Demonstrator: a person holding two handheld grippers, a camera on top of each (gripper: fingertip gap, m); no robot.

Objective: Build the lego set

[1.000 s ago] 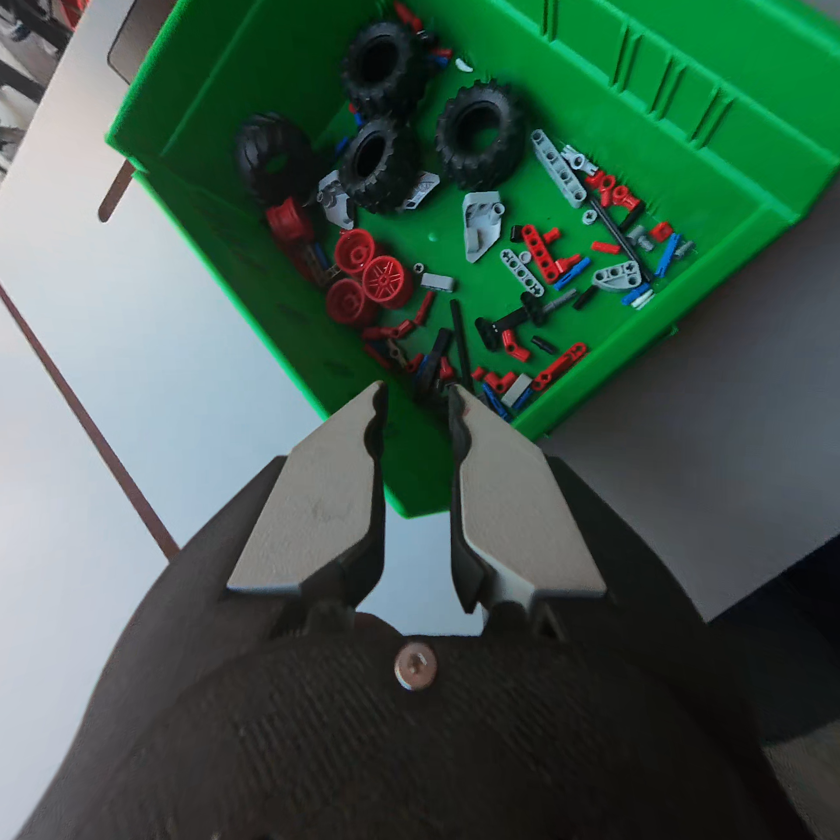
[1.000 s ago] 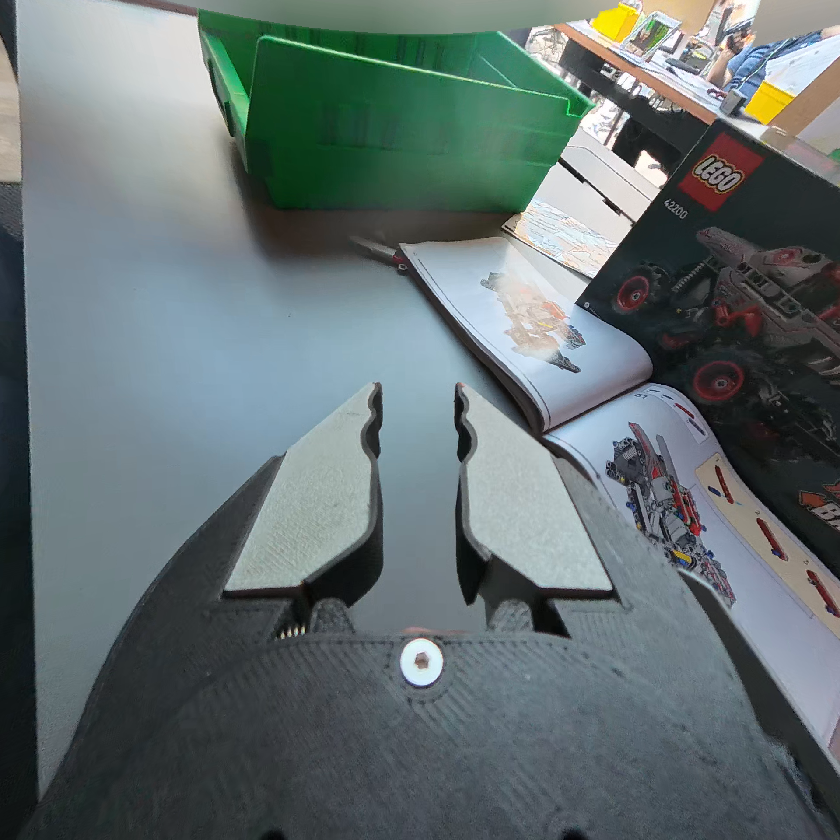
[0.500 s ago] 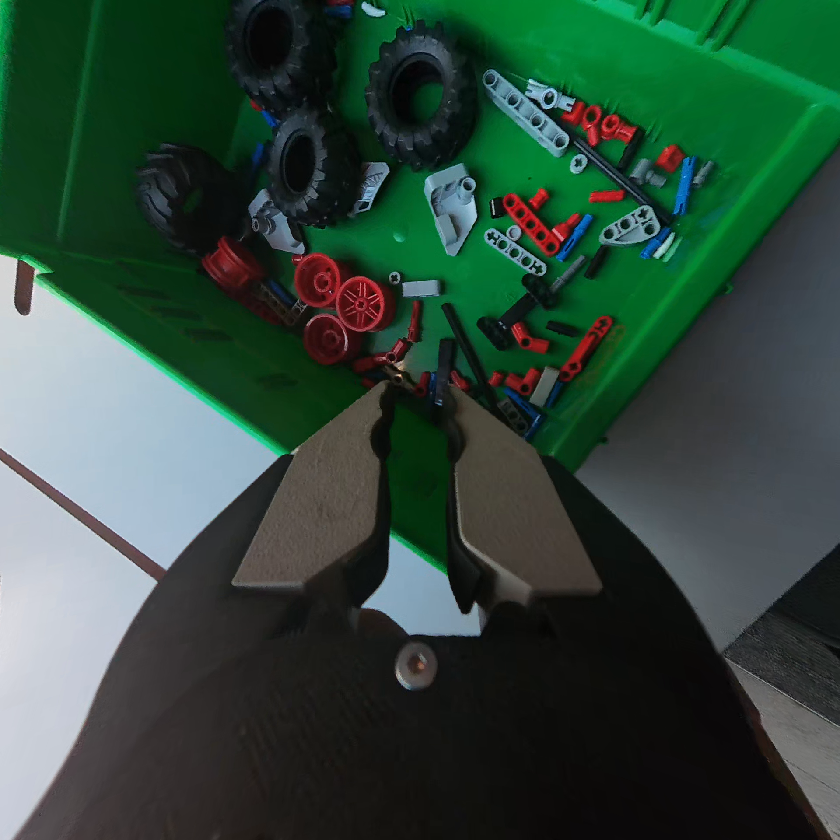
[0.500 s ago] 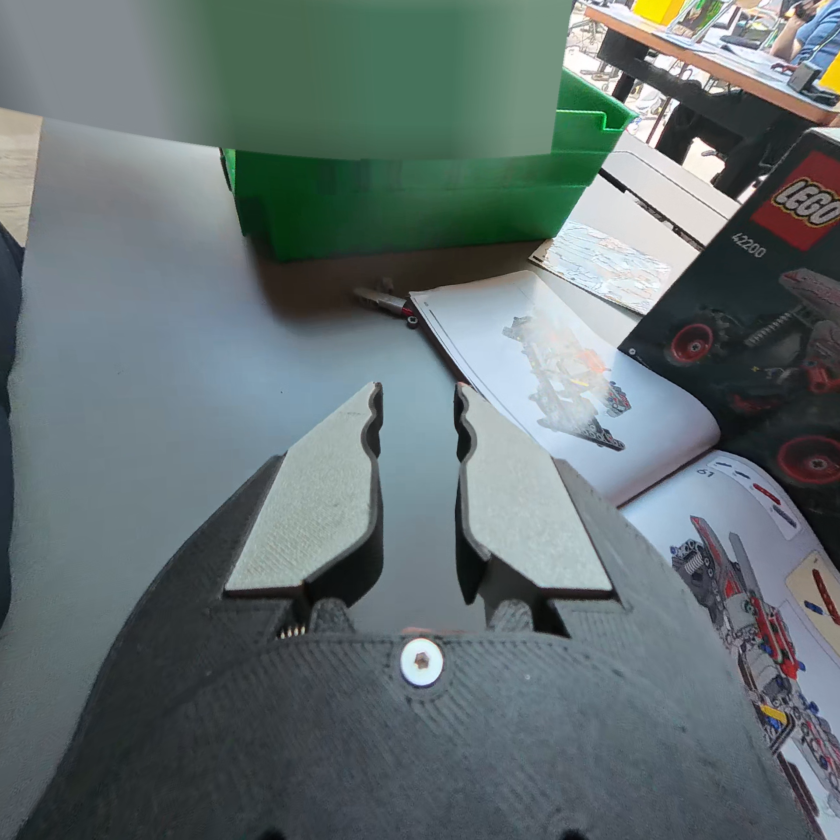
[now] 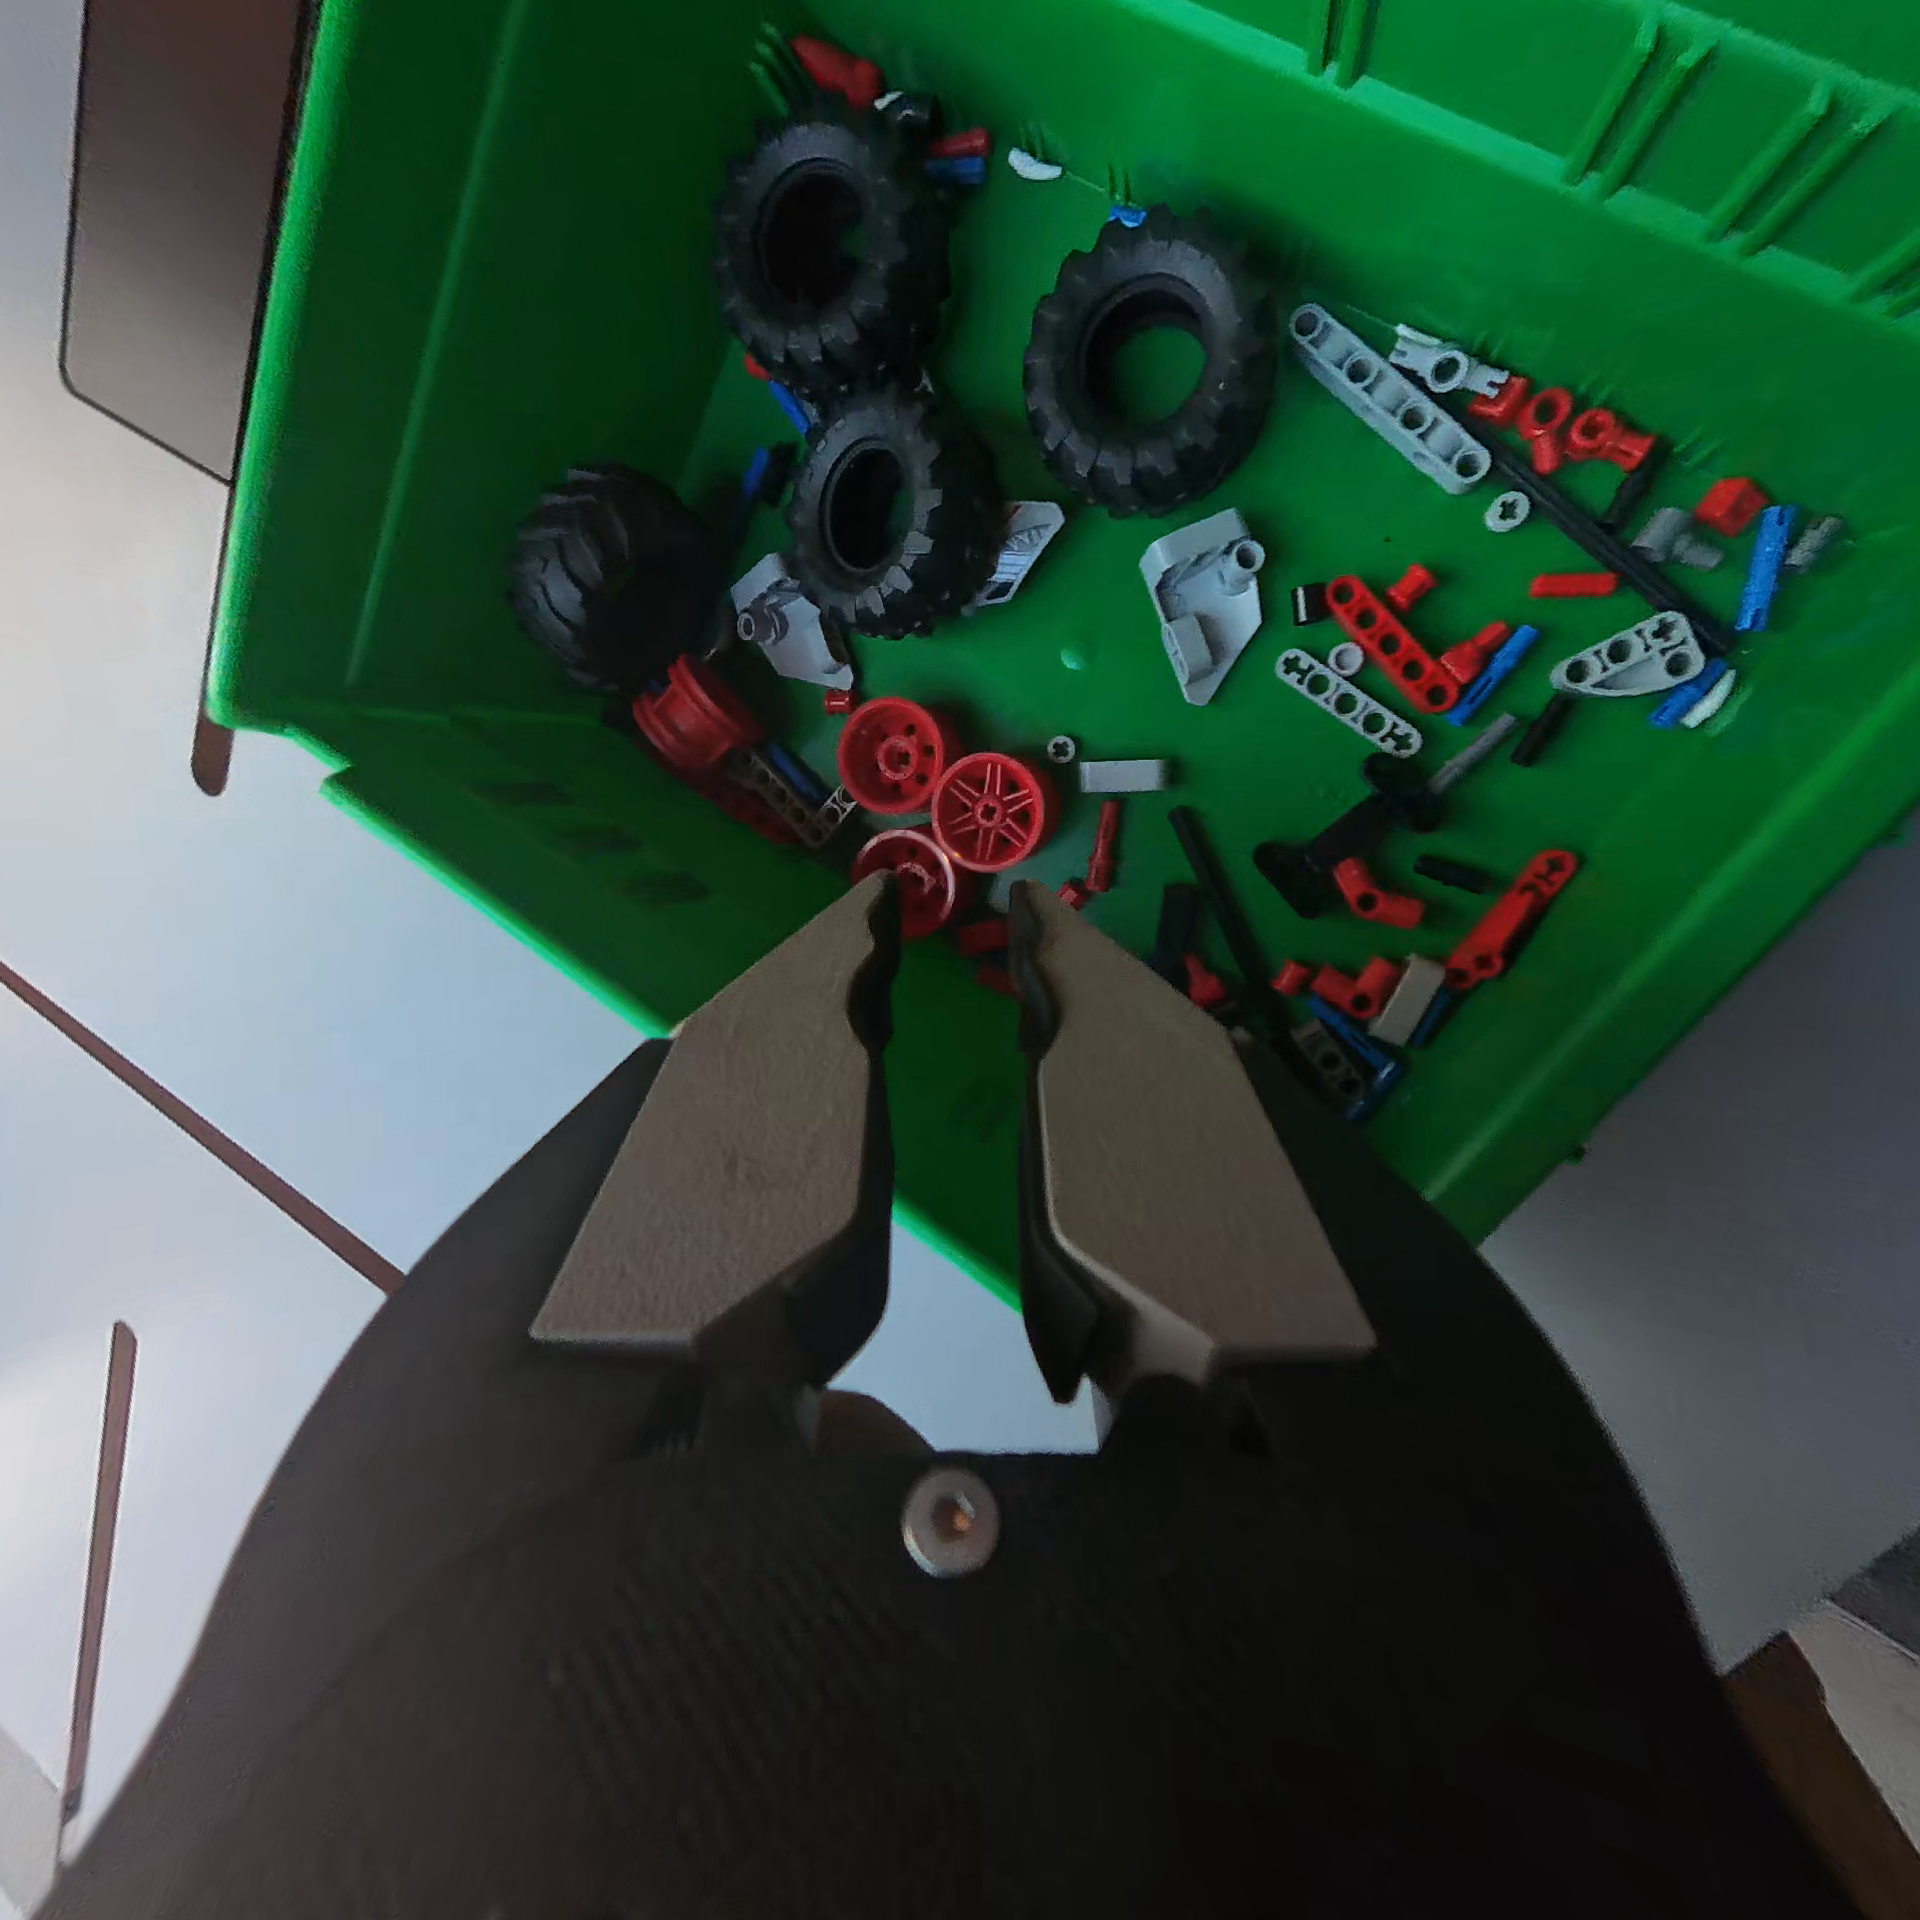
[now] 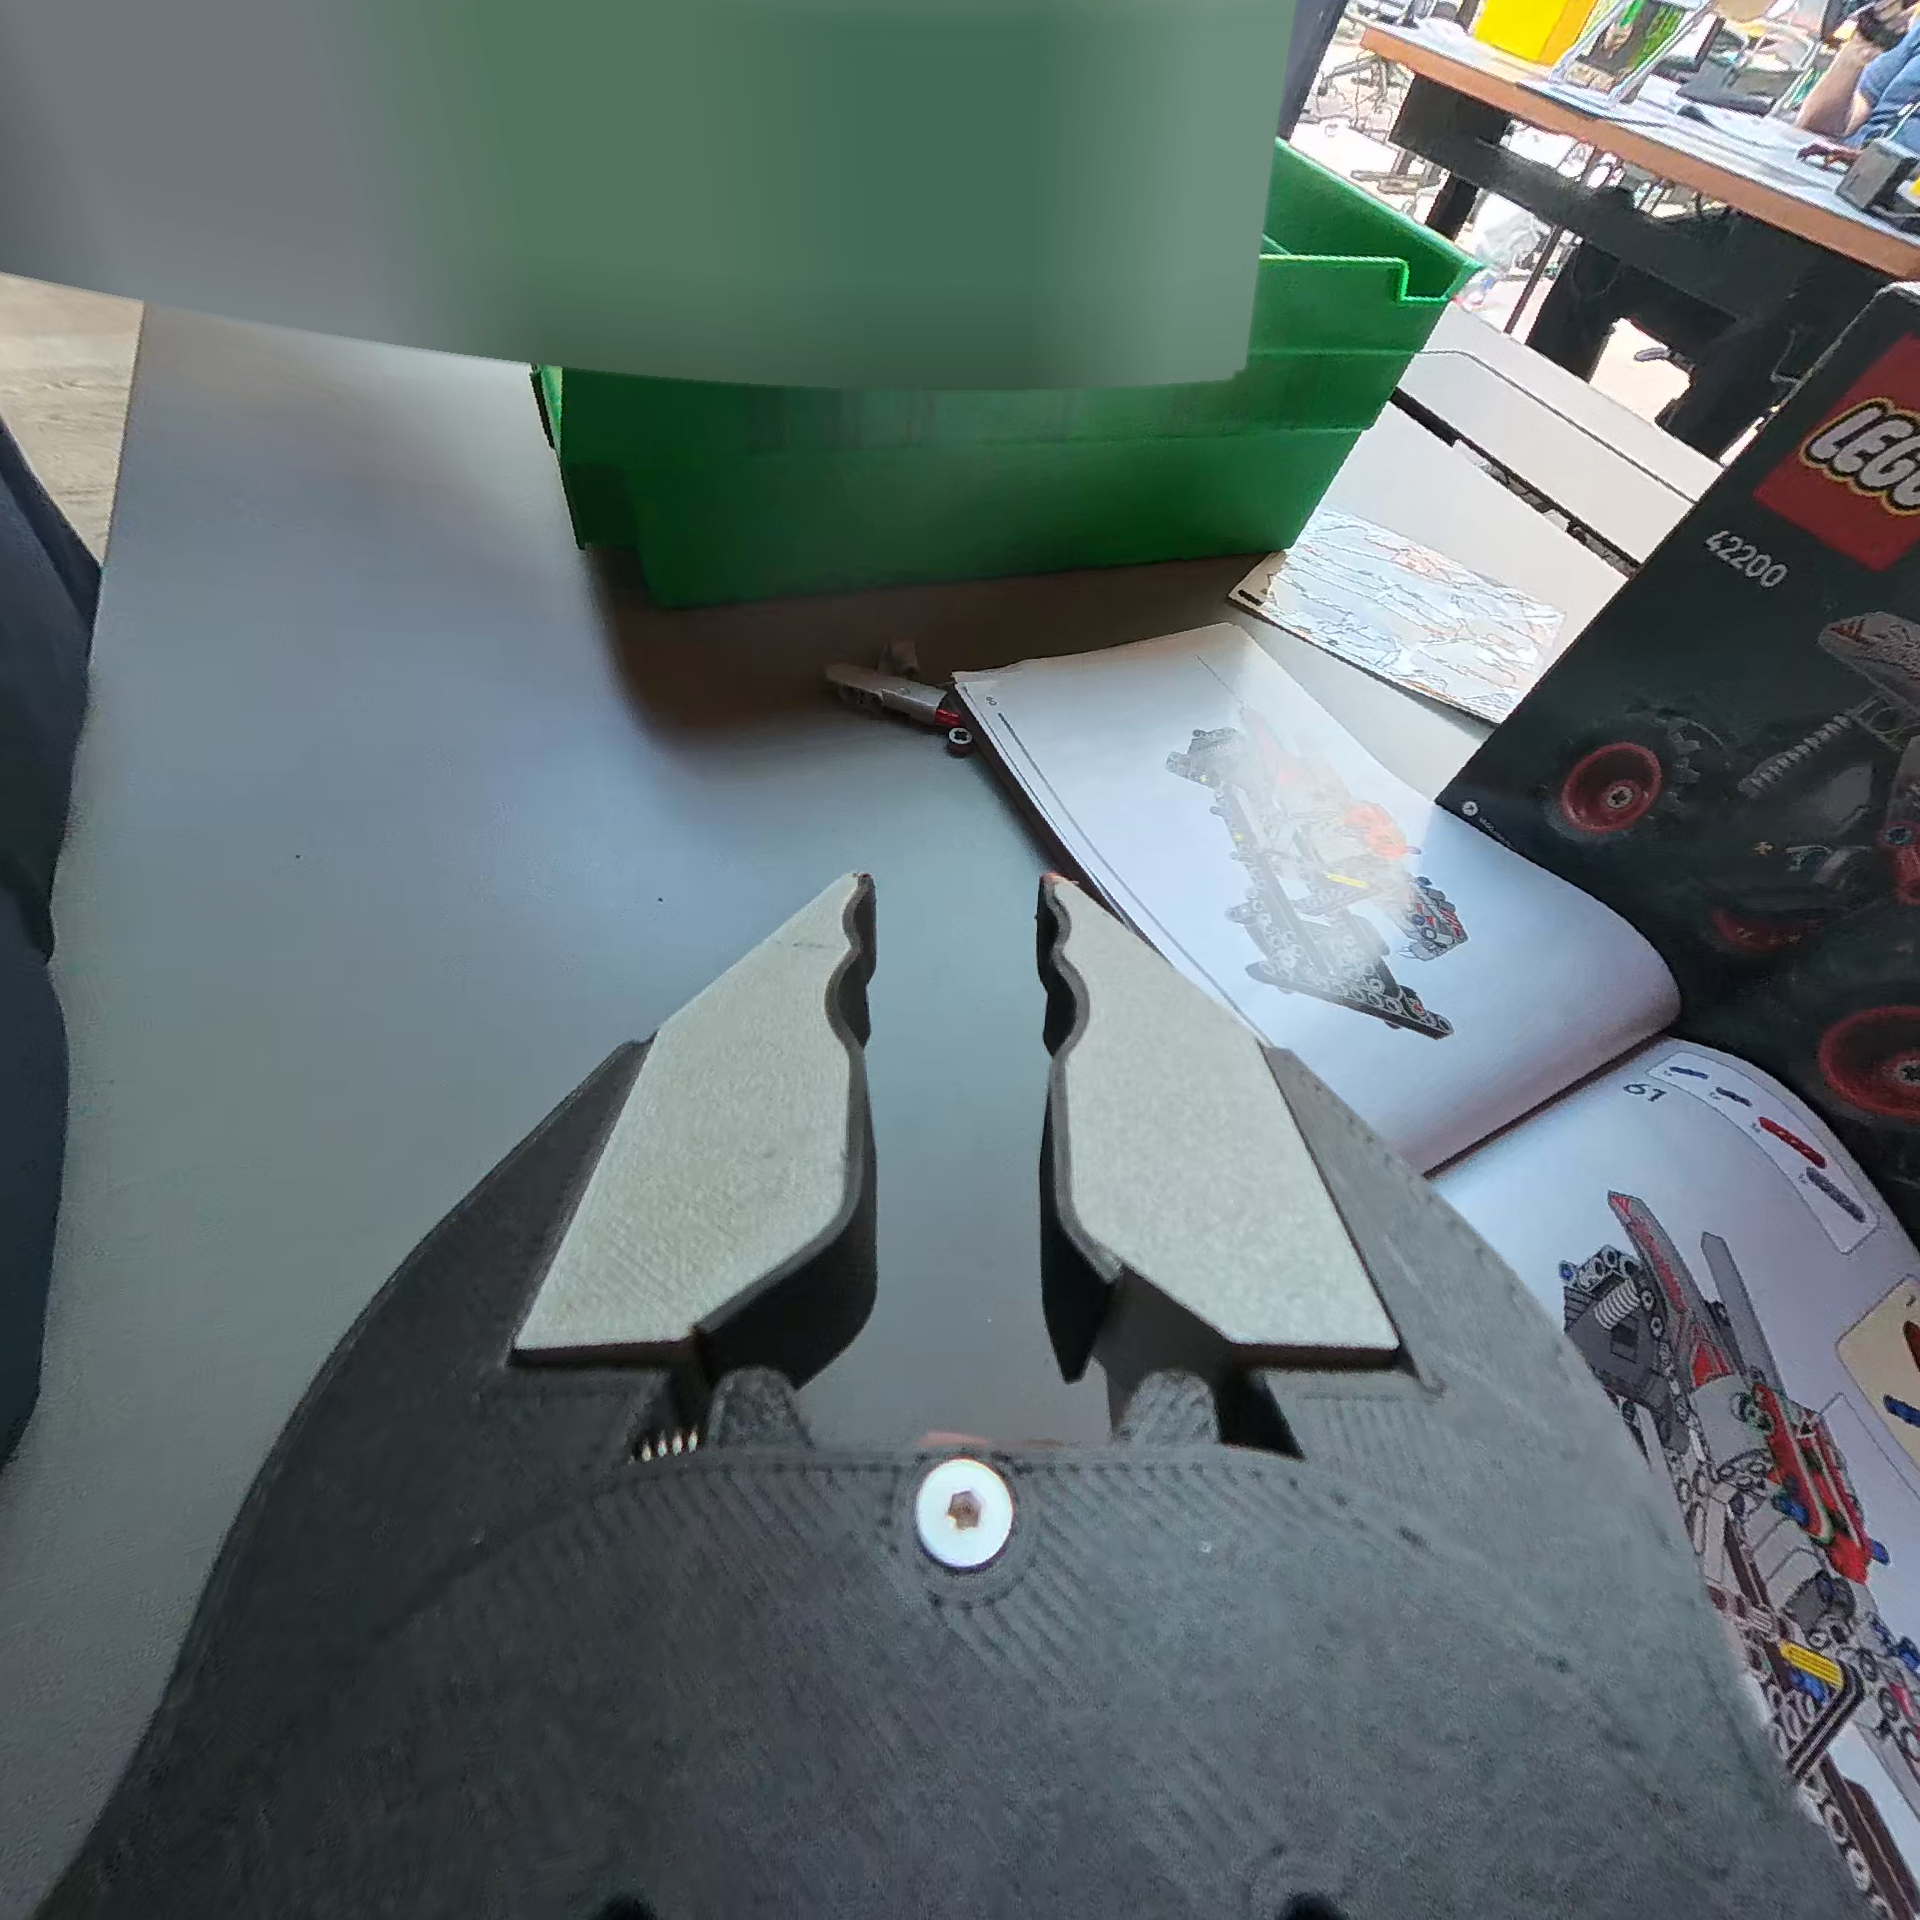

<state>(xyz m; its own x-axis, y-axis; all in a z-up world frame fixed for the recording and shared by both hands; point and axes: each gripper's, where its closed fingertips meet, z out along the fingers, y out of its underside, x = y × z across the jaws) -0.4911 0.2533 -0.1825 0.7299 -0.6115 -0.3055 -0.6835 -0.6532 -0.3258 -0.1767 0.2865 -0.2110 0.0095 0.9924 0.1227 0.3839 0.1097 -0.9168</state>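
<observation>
Grey table [image 6: 416,831]: left view shows bin [image 5: 436,416] parts, right view booklet [image 6: 1299,883].

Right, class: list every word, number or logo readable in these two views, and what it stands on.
I name the bearers but do not quote writing.
Dark cardboard set box: red logo patch, white number beneath.
Open white instruction booklet: small page numbers at corners.
Pale printed sheet: too blurred.
Green plastic bin: nothing readable.
</observation>
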